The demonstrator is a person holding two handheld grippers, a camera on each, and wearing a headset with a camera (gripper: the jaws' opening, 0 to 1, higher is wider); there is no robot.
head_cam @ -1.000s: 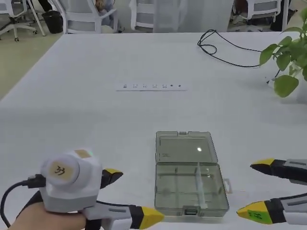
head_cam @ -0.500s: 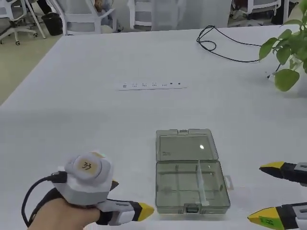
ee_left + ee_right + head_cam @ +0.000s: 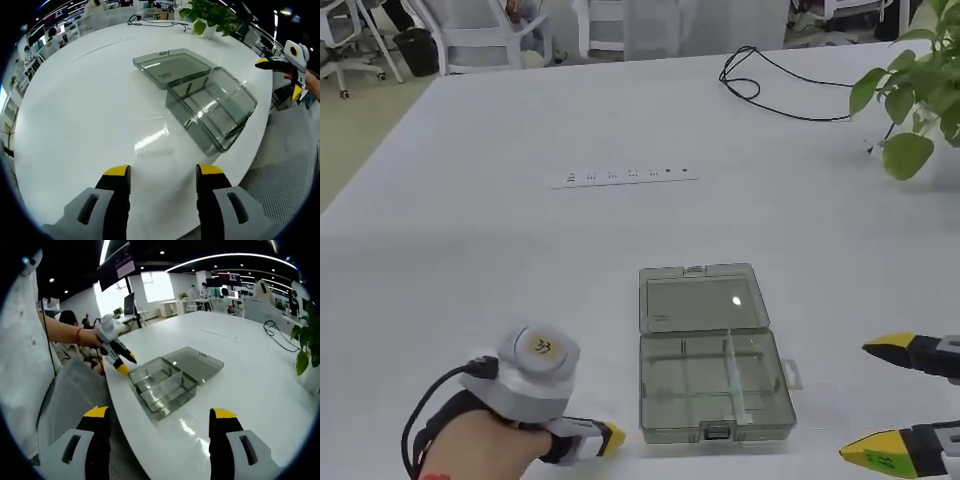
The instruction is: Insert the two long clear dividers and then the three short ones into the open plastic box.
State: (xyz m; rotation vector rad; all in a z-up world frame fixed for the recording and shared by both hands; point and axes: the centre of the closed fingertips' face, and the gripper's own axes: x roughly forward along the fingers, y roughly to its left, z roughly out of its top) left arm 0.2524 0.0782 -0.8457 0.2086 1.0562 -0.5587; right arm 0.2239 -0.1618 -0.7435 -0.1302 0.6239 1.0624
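At the near left corner of the white table [image 3: 470, 250], a hand [image 3: 480, 448] holds the left gripper [image 3: 163, 172]. In the left gripper view its two yellow-tipped jaws stand apart with nothing between them, over bare tabletop just short of the box. In the head view one yellow tip points right, toward the box's near left corner, without touching it.

Farther back, a white power strip [image 3: 625, 177] lies across the table, well apart from everything else.

Right of the left gripper sits the open plastic box [image 3: 680, 395], clear and grey-tinted, near the table's front edge. Its base has its longer side running left to right in the head view, and its latch [image 3: 717, 433] faces the person. The lid [image 3: 700, 297] is hinged along the far side and lies flat on the table beyond the base. One clear divider [image 3: 733, 378] stands upright inside the base, right of the middle, with its long axis running from the hinge side toward the latch side.

Beyond the box, a black cable [image 3: 760, 85] loops on the far part of the table.

Right of the box hovers the right gripper [image 3: 875, 400], jaws wide apart and empty, with both yellow tips pointing left at the box's right side and clear of it.

A potted plant [image 3: 910, 100] stands at the far right.
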